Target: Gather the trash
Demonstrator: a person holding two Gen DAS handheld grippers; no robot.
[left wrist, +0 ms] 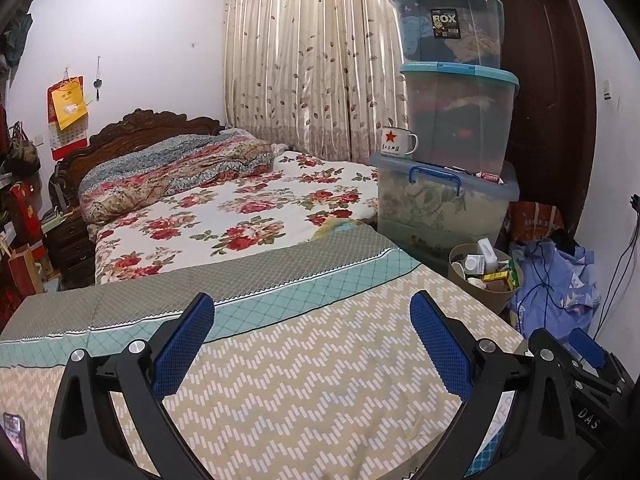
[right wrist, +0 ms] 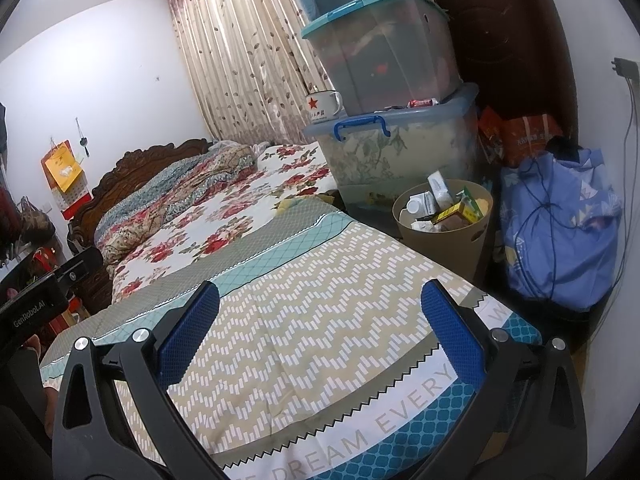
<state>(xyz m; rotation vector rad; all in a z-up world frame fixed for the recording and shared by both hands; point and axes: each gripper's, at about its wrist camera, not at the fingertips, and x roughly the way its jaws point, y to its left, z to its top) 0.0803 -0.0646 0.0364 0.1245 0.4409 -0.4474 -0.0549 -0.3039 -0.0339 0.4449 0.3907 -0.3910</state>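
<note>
Both the left gripper (left wrist: pixel 312 344) and right gripper (right wrist: pixel 320 336) hover spread and empty over the zigzag-patterned bedspread (right wrist: pixel 304 320), because the collected boxes fill the tan round wastebasket (right wrist: pixel 476 248) far right.

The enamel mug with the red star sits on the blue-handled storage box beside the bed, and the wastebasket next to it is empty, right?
Not quite. The enamel mug does sit on the blue-handled storage box, but the wastebasket is not empty: the right wrist view shows it piled to the rim with small cartons and bottles.
</note>
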